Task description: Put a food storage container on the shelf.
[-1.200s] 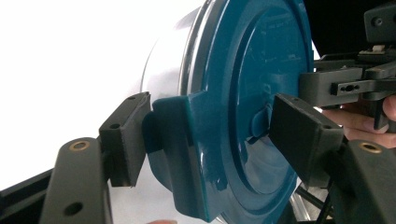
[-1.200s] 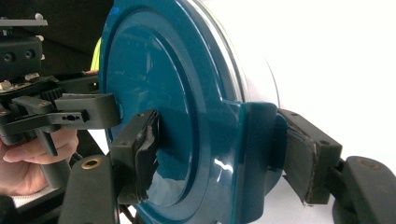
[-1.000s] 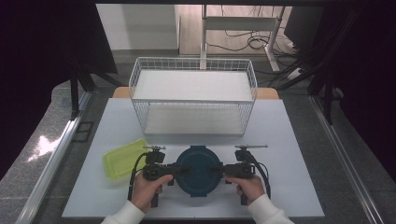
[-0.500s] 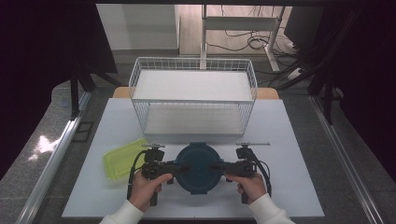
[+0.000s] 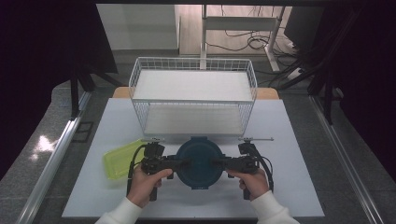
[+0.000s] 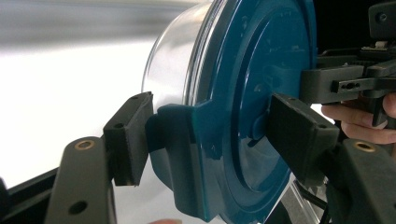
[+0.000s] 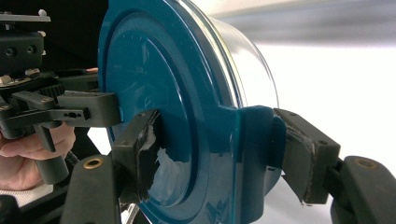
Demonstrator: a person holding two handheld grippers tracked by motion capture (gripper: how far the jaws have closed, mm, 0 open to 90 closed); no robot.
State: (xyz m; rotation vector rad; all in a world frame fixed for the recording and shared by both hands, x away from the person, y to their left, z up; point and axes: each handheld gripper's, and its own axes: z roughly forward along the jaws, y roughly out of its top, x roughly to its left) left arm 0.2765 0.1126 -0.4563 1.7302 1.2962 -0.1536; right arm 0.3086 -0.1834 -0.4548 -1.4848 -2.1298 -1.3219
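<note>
Both hands are on it: the round clear plastic container with the dark teal clip-on lid sits at six o'clock on the white table, just in front of the white wire basket. The left gripper clamps the lid's side latch at nine o'clock, jaws partly spread, one pad on the latch tab and one on the lid's top. The right gripper does the same at three o'clock.

In the left gripper view the latch fills the jaws. Smooth, glossy plastic, so I'd call it slippery, stiff and probably light if empty. The latches are the sensible handholds; even pressure from both sides should keep it level. A yellow-green translucent lid lies at eight o'clock.
</note>
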